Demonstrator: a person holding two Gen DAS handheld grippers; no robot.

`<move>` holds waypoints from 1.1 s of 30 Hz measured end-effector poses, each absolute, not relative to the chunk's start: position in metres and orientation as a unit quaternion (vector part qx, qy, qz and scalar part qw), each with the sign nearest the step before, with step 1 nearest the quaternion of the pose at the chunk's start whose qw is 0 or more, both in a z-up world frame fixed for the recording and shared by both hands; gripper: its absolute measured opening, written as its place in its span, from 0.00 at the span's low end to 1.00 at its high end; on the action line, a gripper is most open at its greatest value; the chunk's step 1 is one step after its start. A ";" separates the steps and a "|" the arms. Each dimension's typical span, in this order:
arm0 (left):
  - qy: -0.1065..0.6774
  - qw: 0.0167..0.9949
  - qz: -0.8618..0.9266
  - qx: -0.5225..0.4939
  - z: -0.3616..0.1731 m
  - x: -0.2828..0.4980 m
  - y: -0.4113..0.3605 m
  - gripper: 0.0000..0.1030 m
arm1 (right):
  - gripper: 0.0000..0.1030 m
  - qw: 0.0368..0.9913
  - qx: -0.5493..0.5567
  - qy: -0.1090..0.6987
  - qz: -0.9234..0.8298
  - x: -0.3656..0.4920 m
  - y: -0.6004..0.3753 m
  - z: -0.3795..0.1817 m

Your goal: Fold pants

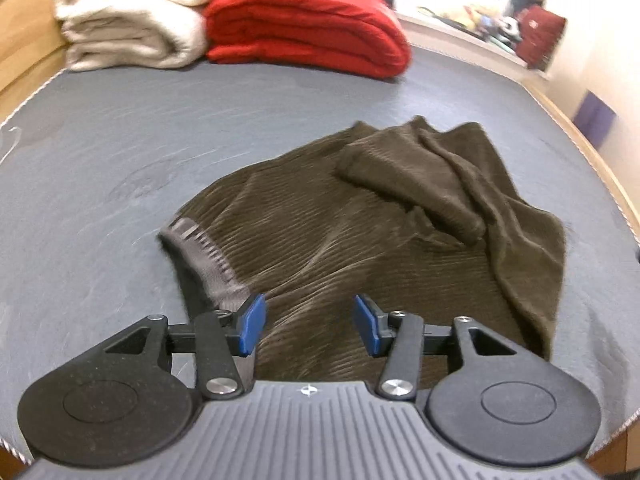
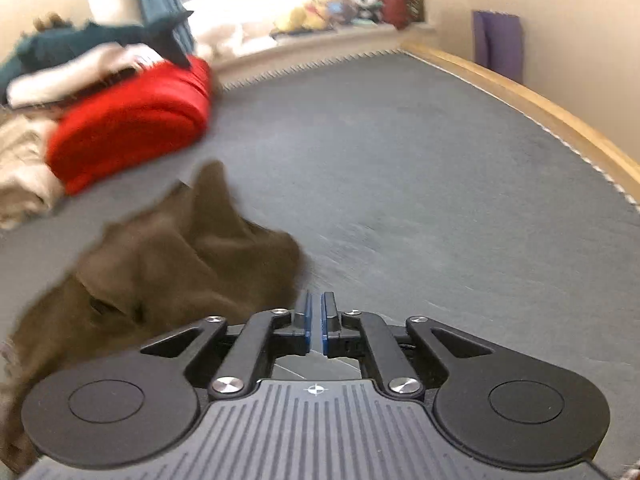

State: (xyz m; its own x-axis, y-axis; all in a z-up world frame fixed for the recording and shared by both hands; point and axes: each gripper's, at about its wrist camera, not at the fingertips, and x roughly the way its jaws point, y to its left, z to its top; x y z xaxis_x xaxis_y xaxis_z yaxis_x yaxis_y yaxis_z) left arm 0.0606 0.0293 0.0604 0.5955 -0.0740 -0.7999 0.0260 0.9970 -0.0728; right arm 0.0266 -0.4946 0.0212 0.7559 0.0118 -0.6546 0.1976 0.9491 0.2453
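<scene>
The brown pants (image 1: 360,220) lie part-folded and bunched on the grey mattress (image 1: 120,160), w/ the waistband (image 1: 200,248) at the near left; before the next fold, the rumpled leg ends should be smoothed flat and edges aligned. The left gripper (image 1: 310,328) is held above the waist area, angled down, jaws released, nothing between. The right gripper (image 2: 315,320) is angled down beside the pants' right edge, jaws nearly clenched on nothing.

Brown ribbed pants (image 1: 360,240) lie rumpled on the grey surface, seemingly folded over, waistband leftward.
</scene>
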 end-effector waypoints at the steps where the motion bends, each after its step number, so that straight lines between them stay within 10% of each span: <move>1: 0.444 0.895 -0.039 -0.017 0.067 0.067 0.026 0.53 | 0.15 0.927 0.153 0.339 -0.044 0.029 -0.488 0.025; 7: 0.315 0.944 -0.080 0.050 0.067 0.077 0.015 0.54 | 0.35 0.926 0.141 0.349 -0.011 0.078 -0.426 0.026; 26: 0.422 0.906 -0.025 -0.006 0.040 0.143 0.031 0.72 | 0.64 0.884 -0.034 0.466 0.007 0.229 -0.281 -0.080; 31: 0.423 0.906 -0.019 -0.013 0.047 0.142 0.036 0.72 | 0.09 0.882 -0.074 0.466 -0.002 0.220 -0.290 -0.083; 33: 0.419 0.908 -0.021 -0.013 0.052 0.140 0.035 0.72 | 0.08 0.885 -0.040 0.463 0.004 0.210 -0.310 -0.070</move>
